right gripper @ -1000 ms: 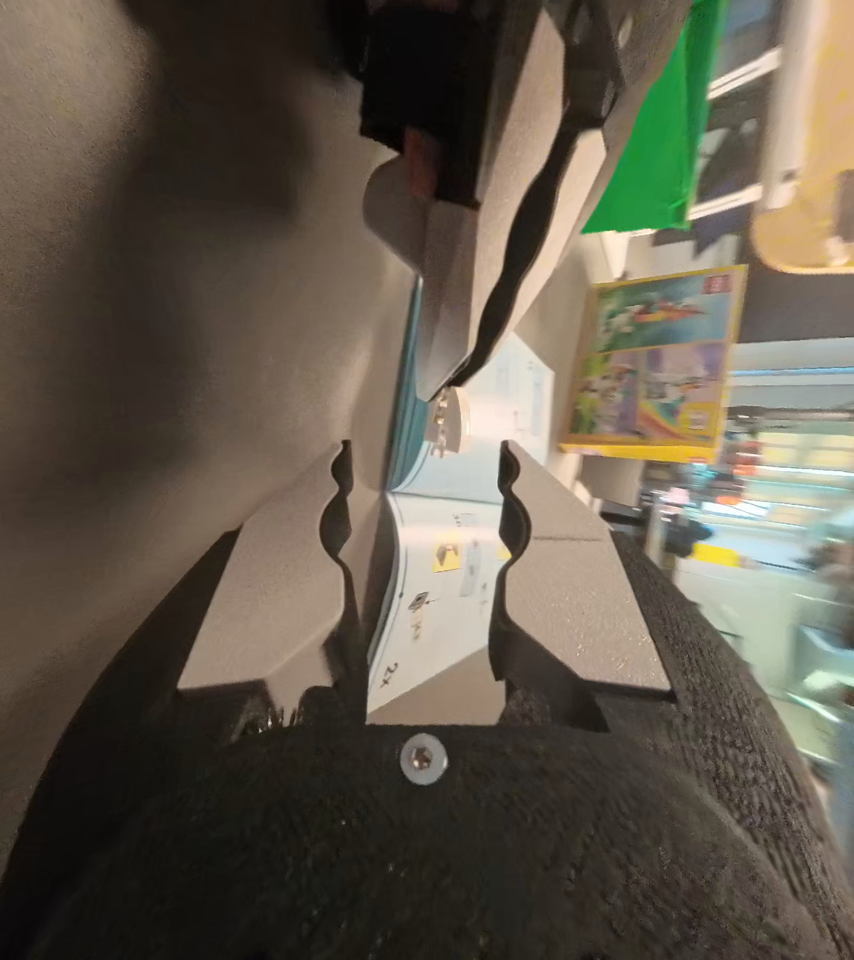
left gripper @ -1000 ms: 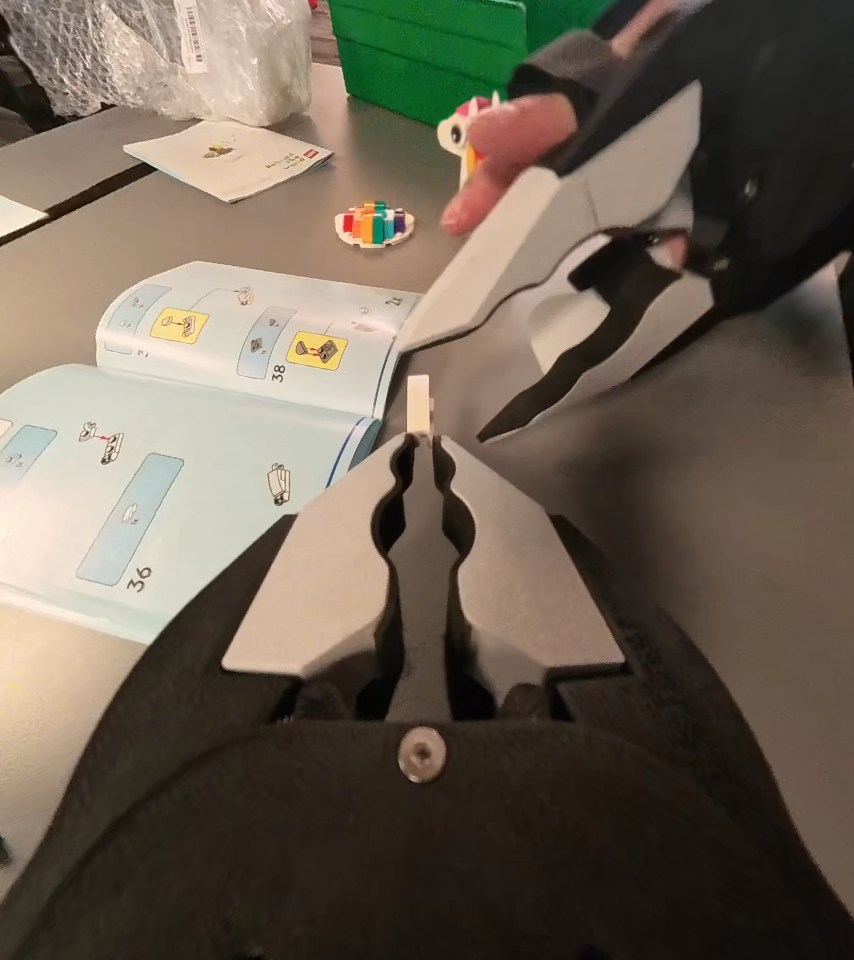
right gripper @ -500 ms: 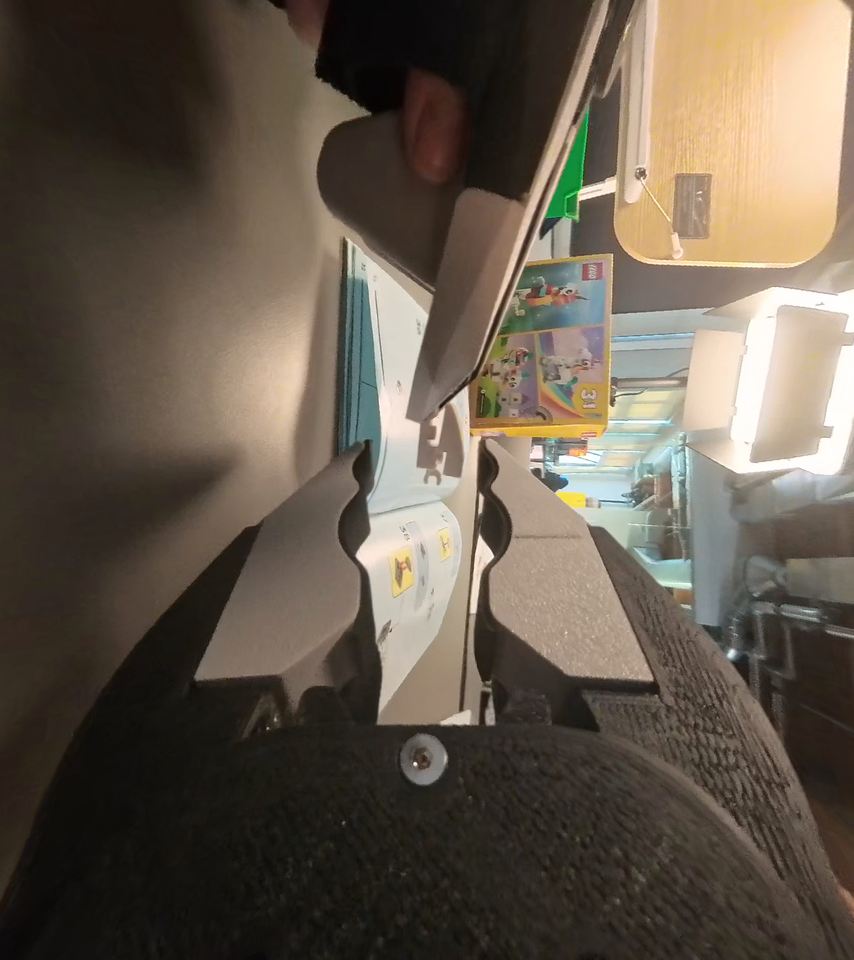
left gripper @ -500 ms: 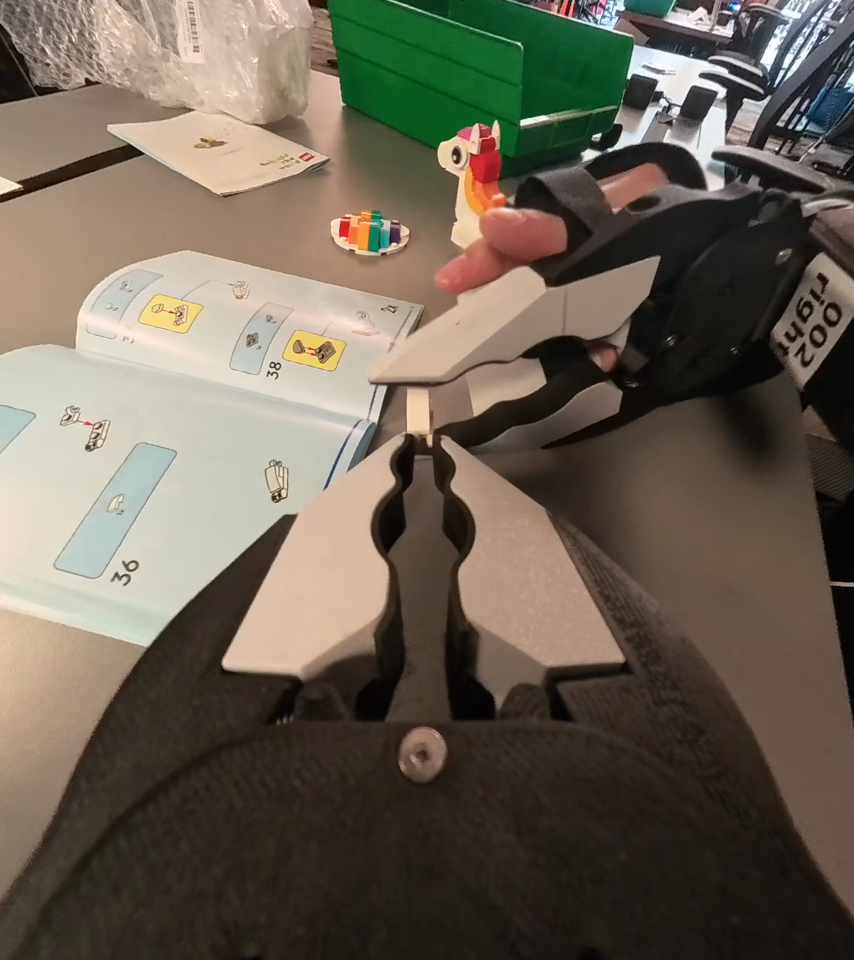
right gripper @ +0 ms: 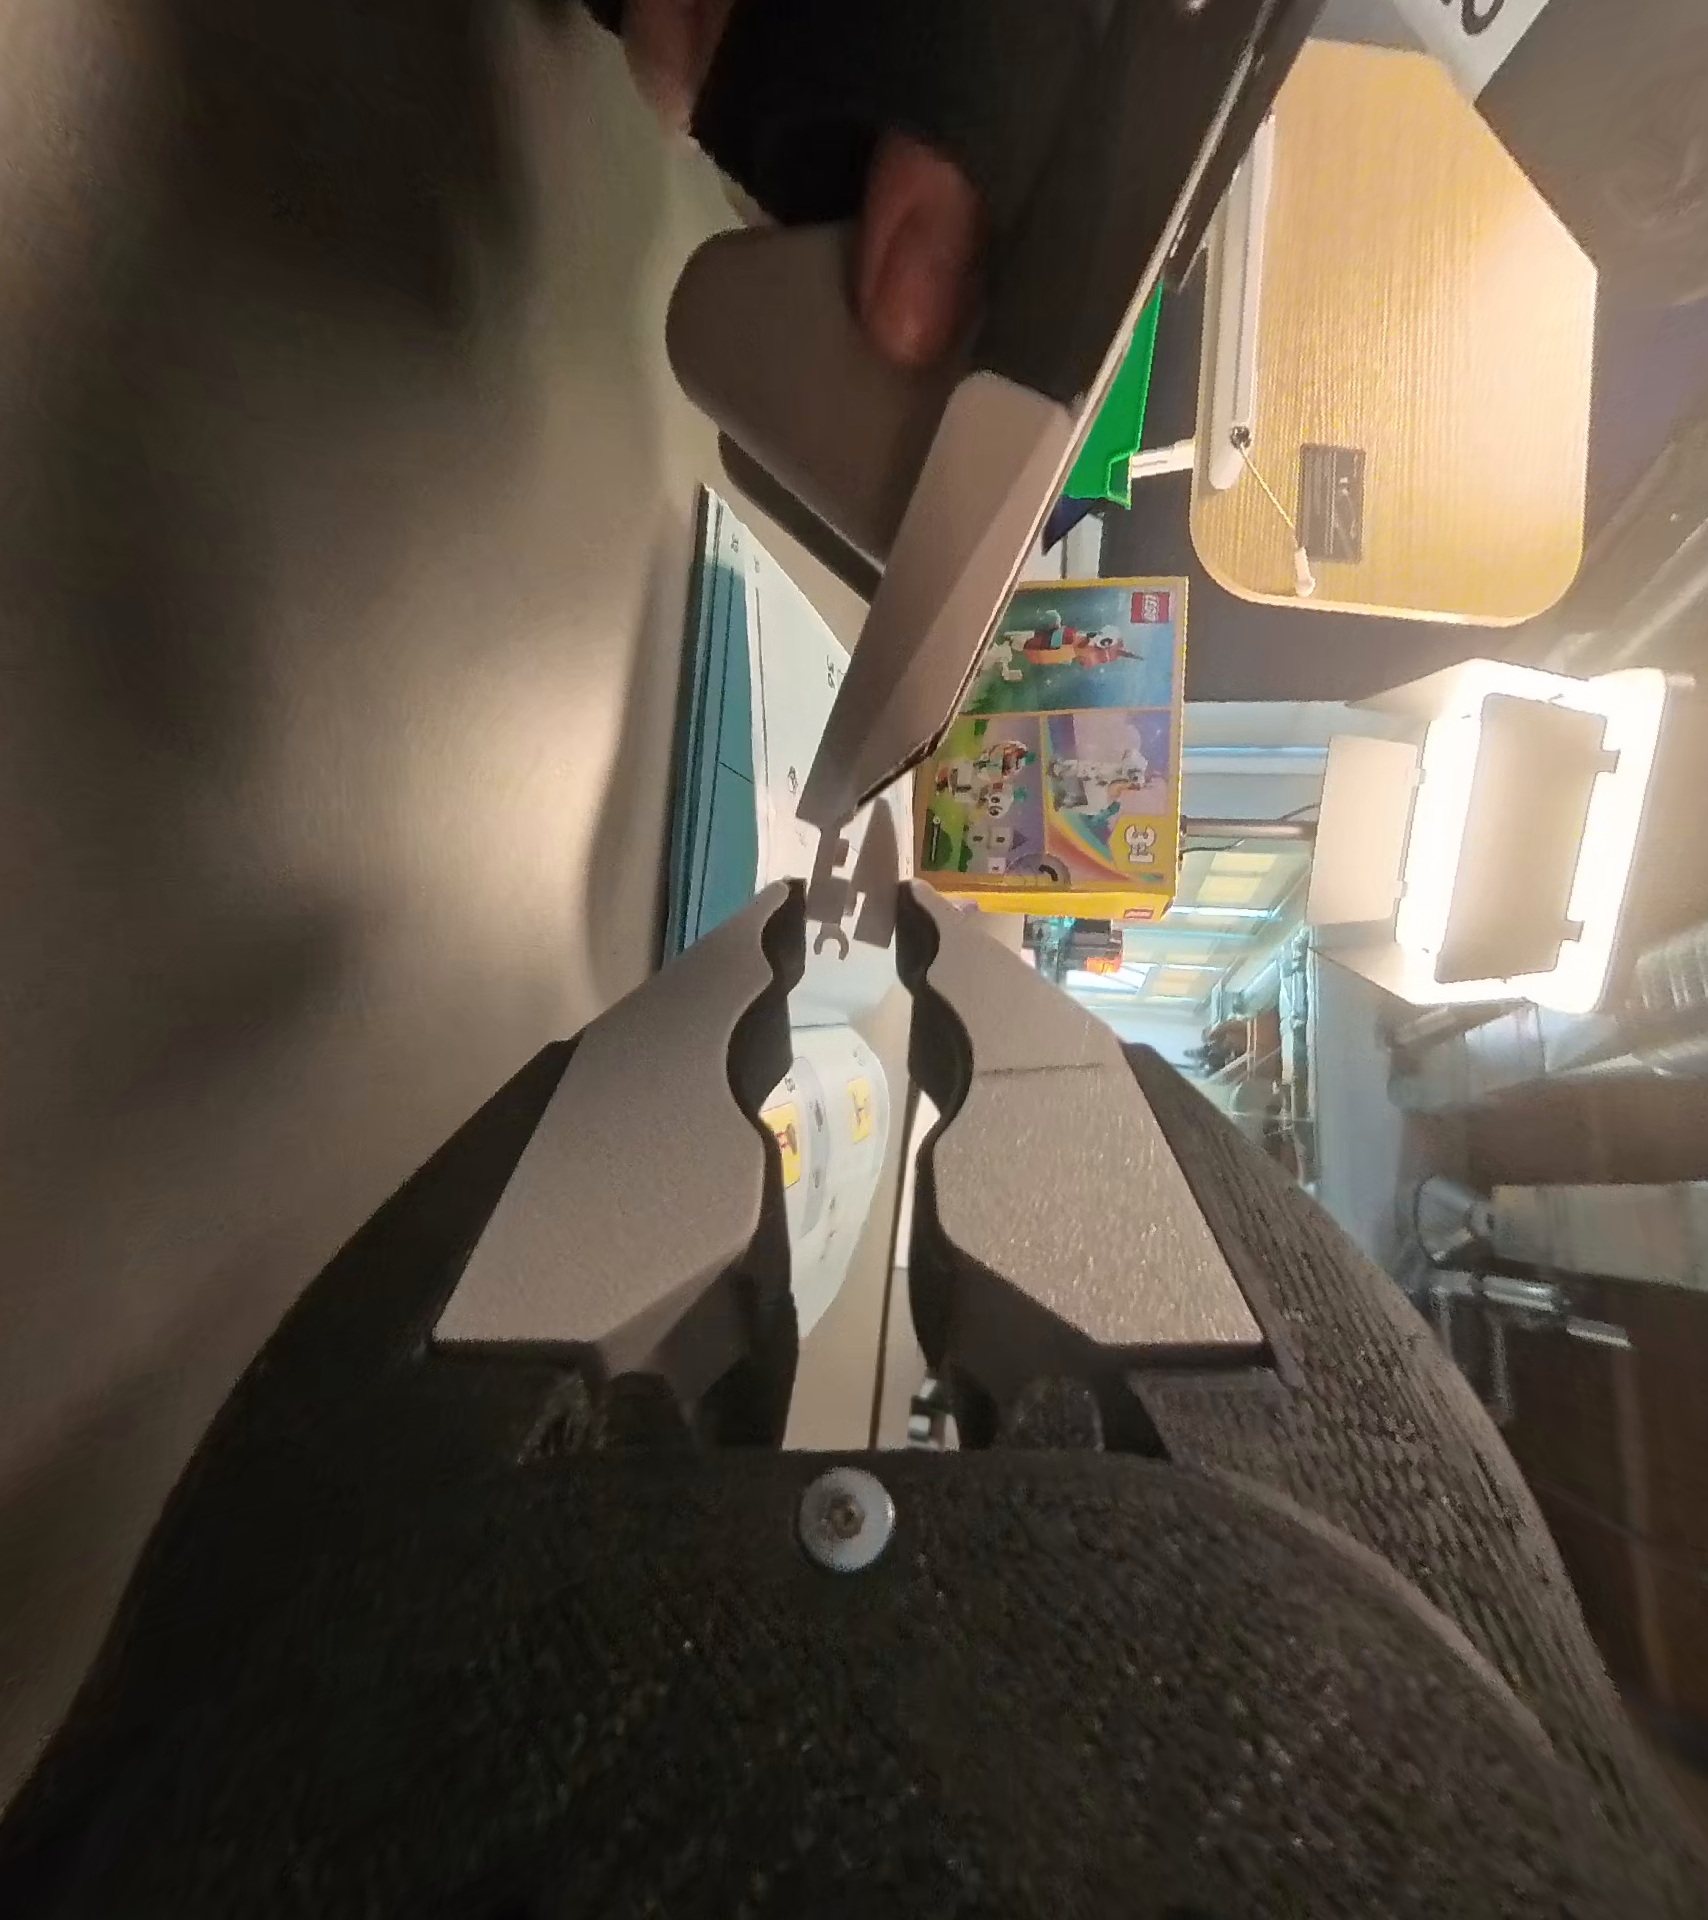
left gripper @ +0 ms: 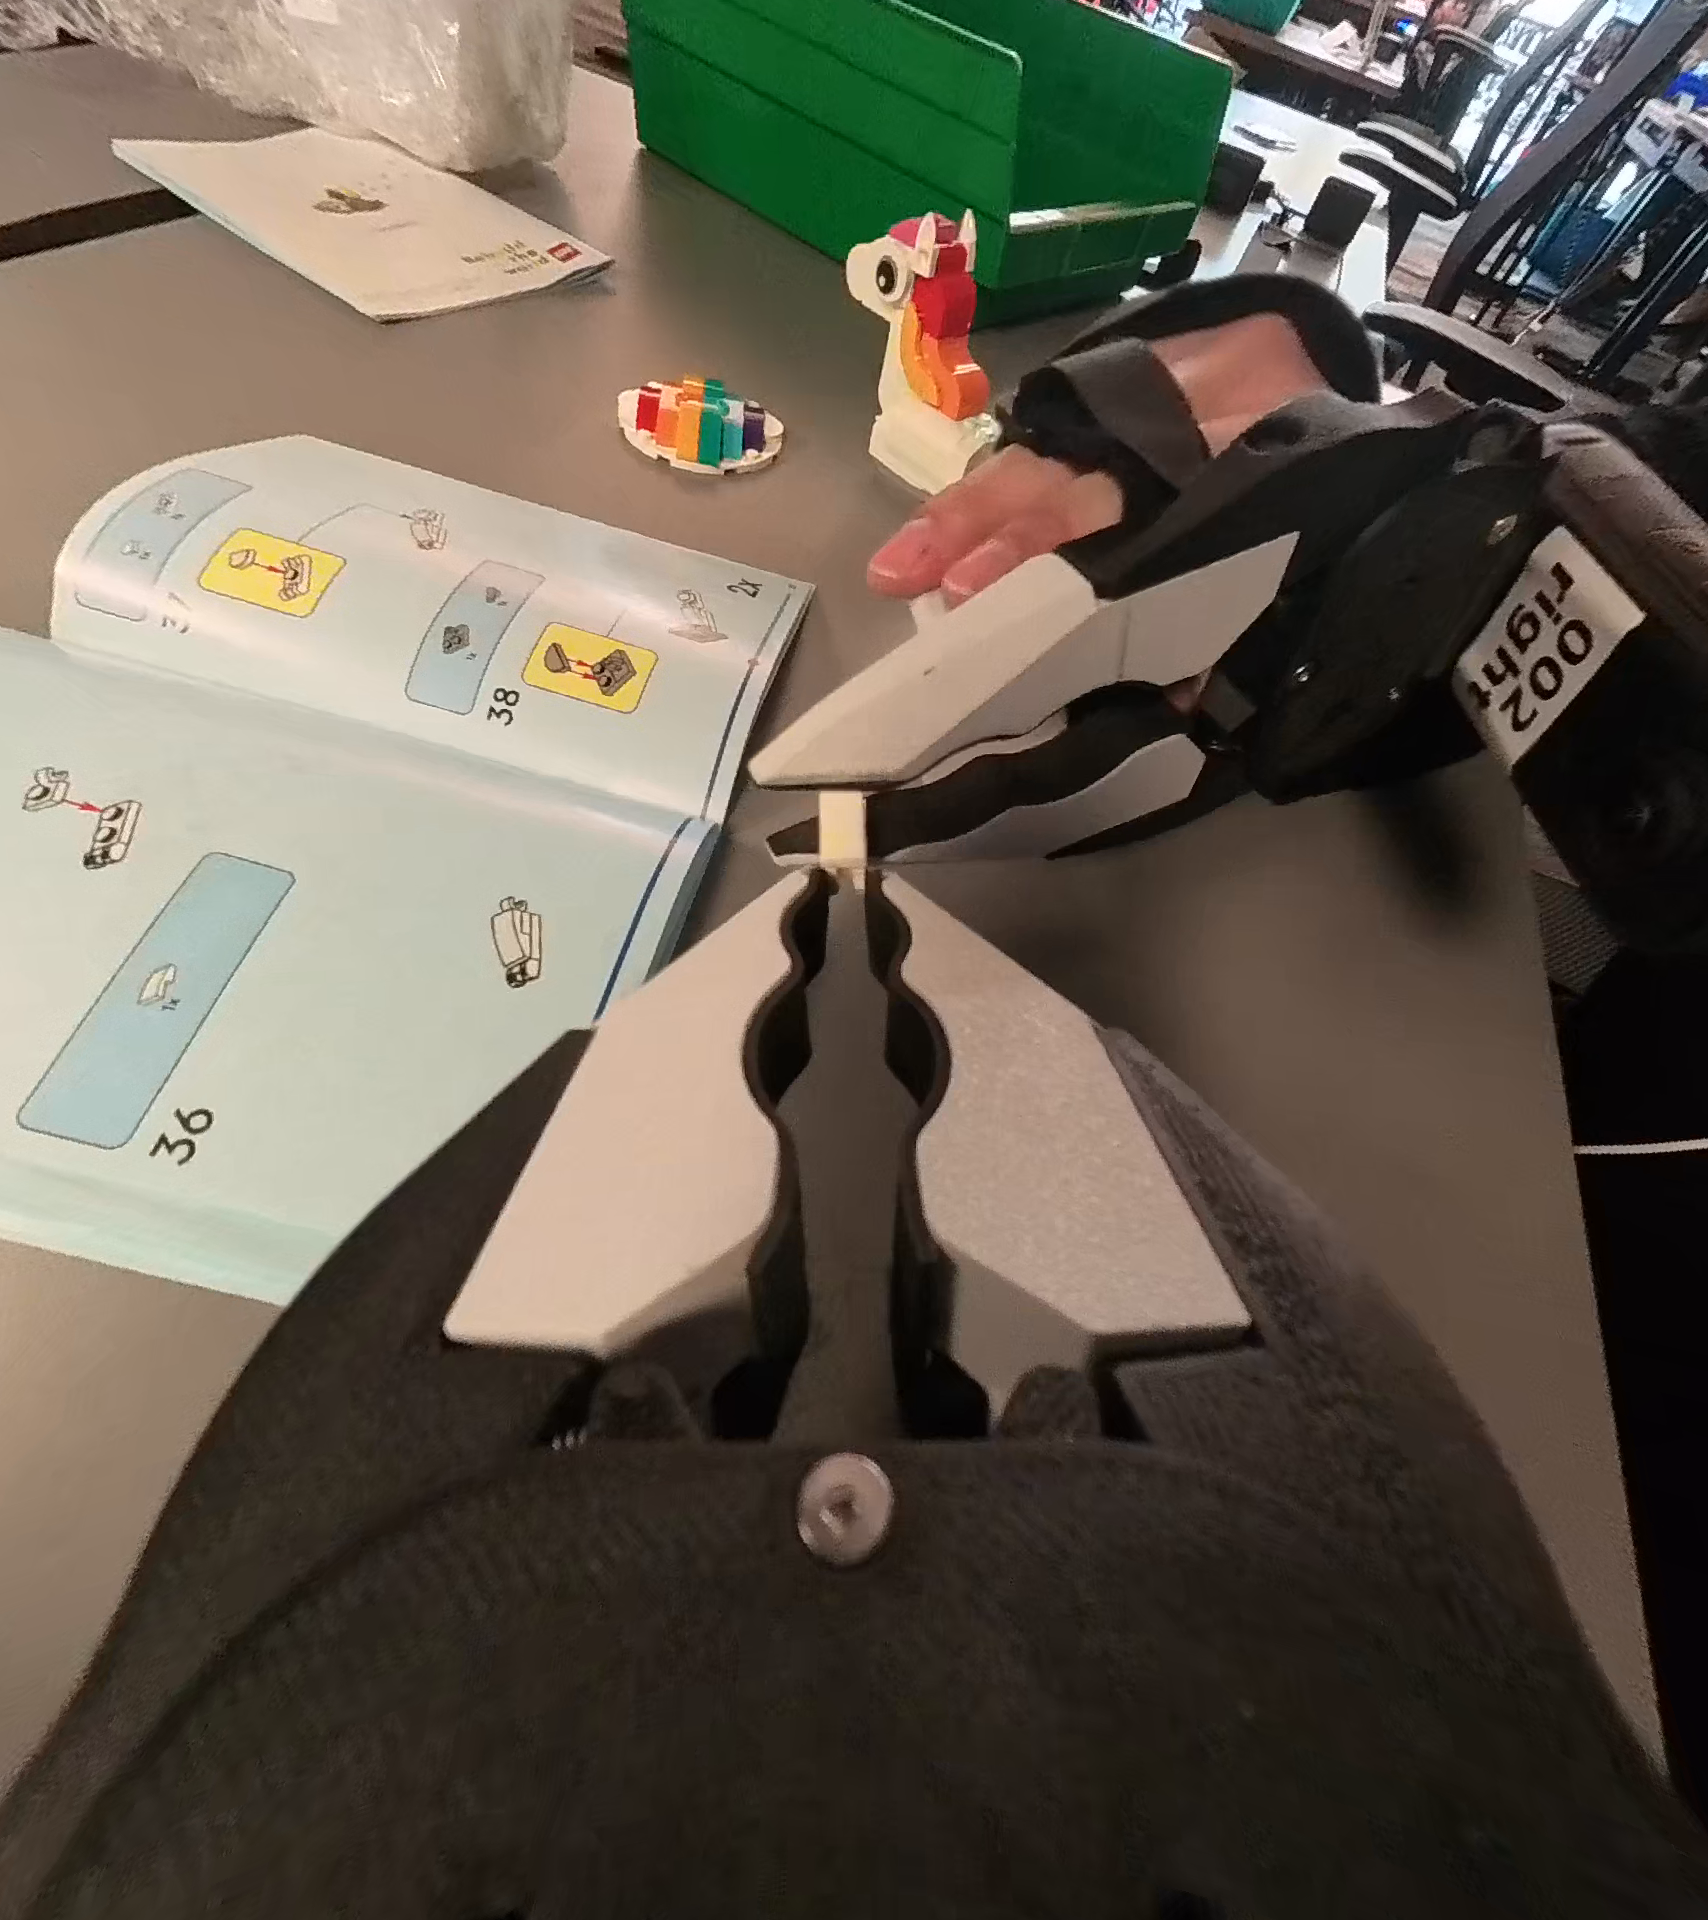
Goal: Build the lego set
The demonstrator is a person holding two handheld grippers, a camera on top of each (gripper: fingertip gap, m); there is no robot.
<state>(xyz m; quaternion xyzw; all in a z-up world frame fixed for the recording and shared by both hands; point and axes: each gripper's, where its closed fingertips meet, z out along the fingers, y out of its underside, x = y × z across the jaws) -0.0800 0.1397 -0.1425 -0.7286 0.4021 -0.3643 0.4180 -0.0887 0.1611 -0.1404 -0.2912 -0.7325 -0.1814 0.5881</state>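
On the table, an open instruction booklet is laid to the left of the left gripper, at whose tips a small lego piece is pinched, with the right gripper brought in from the right so that its two fingers are placed above and below that piece. Behind the booklet a round plate of small bricks is set, with a lego figure just to its right, a closed booklet farther back on the left, and a bin behind the figure. In the right wrist view, the lego box is seen standing beyond the piece and the booklet.
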